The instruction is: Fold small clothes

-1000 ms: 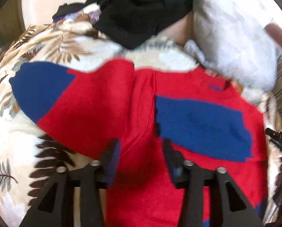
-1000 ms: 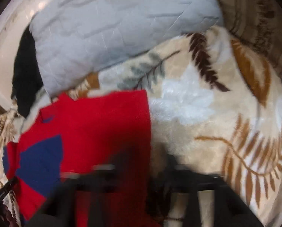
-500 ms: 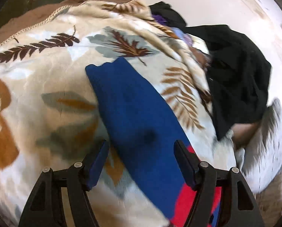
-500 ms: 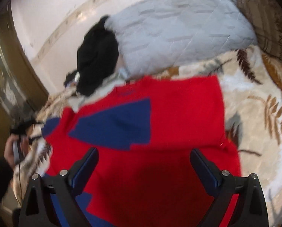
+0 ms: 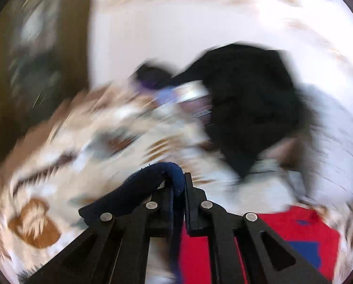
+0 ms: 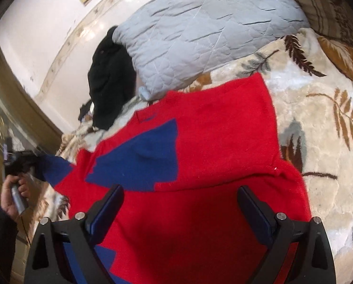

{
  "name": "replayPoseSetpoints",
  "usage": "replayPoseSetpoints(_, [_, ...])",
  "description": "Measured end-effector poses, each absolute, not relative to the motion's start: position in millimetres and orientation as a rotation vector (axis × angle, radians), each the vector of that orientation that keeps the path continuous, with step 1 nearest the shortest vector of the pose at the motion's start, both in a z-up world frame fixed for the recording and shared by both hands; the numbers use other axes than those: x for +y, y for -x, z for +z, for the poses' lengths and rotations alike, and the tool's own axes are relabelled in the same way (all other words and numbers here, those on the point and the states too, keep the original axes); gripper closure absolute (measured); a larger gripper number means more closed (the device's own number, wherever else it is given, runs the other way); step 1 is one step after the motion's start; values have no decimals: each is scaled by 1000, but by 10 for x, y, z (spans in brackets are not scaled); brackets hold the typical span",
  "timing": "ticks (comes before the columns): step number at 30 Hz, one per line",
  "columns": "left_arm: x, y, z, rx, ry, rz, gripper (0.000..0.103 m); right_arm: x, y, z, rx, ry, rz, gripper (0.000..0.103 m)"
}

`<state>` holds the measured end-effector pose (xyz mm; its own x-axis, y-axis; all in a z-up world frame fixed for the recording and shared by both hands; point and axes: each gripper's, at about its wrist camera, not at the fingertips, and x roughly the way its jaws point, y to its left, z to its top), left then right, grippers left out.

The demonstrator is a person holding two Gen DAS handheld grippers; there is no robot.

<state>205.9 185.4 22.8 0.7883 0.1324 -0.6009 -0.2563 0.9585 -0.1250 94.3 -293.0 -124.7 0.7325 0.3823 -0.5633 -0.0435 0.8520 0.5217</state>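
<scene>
Left gripper (image 5: 180, 187), bottom centre of the blurred left wrist view: jaws pressed nearly together, pinching the blue sleeve cuff (image 5: 152, 177) of the red and blue sweater (image 6: 200, 165). The cuff loops up over the fingertips and hangs down btwn the fingers.

Right gripper (image 6: 180, 203), bottom centre of the right wrist view: jaws spread wide, holding nothing. It is over the sweater's lower part; whether the fingers (image 6: 110, 203) touch the knit can't be told.

The sweater lies spread on a cream leaf-print blanket (image 6: 318, 118), filling the centre and lower part of the right wrist view. Its long axis runs from the neckline w/ a small blue mark, upper centre-left, down to the hem at the bottom edge. A blue patch sits at centre-left. The blue sleeve runs out to the left edge of frame, where the person's left hand (image 6: 13, 194) holds the left gripper's handle.

Above the sweater, upper centre: a grey quilted pillow (image 6: 200, 30). To the pillow's left, touching it, a black garment (image 6: 110, 80) in a heap. In the left wrist view the same black heap is at upper right, blurred.
</scene>
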Motion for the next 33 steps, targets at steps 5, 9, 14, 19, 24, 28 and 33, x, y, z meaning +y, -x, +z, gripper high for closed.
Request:
replayPoseSetpoints(5, [242, -1848, 643, 556, 30, -137, 96, -3178, -881, -1133, 663, -619, 241, 5])
replayPoseSetpoints(9, [-848, -1837, 289, 658, -76, -381, 71, -3379, -855, -1088, 630, -700, 229, 5])
replayPoseSetpoints(14, [-1105, -1806, -625, 869, -217, -304, 36, -3544, -861, -1117, 628, -786, 236, 5])
replayPoseSetpoints(19, [-223, -1628, -772, 857, -131, -118, 36, -3485, -902, -1152, 646, -785, 267, 5])
replayPoseSetpoints(24, [595, -1690, -897, 896, 67, 7, 36, -3437, -1061, -1134, 674, -833, 296, 5])
replayPoseSetpoints(28, [746, -1748, -1036, 925, 172, -25, 36, -3451, -1536, -1161, 734, -882, 264, 5])
replayPoseSetpoints(33, [820, -1745, -1187, 953, 258, -40, 36, -3372, -2018, -1394, 914, -841, 115, 73])
